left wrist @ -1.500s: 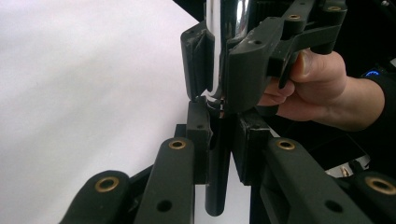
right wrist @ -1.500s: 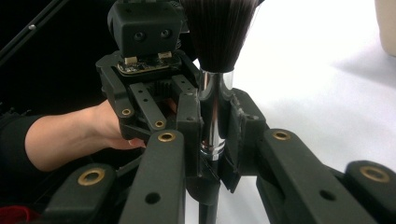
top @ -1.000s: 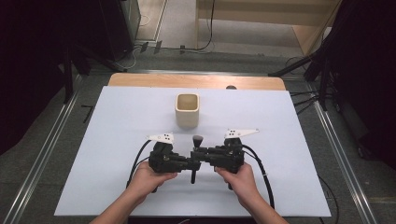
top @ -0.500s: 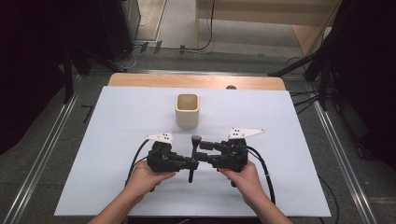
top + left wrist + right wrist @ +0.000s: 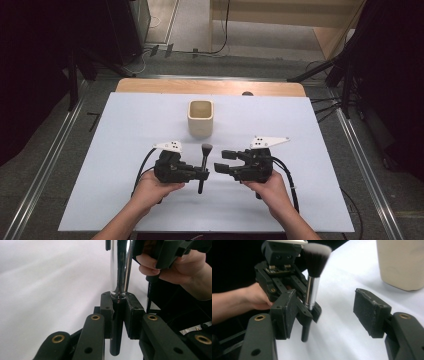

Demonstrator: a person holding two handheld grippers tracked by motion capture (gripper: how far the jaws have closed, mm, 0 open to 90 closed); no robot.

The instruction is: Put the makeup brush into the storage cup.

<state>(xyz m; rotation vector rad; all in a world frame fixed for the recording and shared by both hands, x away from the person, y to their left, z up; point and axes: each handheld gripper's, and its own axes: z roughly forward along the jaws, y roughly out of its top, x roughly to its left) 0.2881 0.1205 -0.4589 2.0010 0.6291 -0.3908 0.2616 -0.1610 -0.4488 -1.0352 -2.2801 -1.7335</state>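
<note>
Makeup brush (image 5: 204, 162) clamped at black handle in left gripper (image 5: 202, 174), bristles pointing toward far side of desk (image 5: 125, 130), chrome ferrule just above the pads. Right gripper (image 5: 222, 161) released, jaws spread wide, just beside brush, apart from it. Beige cup (image 5: 200, 118) upright farther back, near centre.

A white sheet (image 5: 125, 150) covered the table top, and a strip of bare wooden table edge (image 5: 165, 86) was exposed along its far side. A small dark object (image 5: 247, 93) sat at that far border; its kind could not be determined. A metal rail (image 5: 50, 150) ran along the grey floor (image 5: 30, 190) left of the table, and a second rail (image 5: 367, 170) ran along the right. Beyond the table, a black cable (image 5: 220, 35) trailed across the floor before a wooden cabinet (image 5: 280, 10). Black stand legs (image 5: 330, 70) stood at the far right.
</note>
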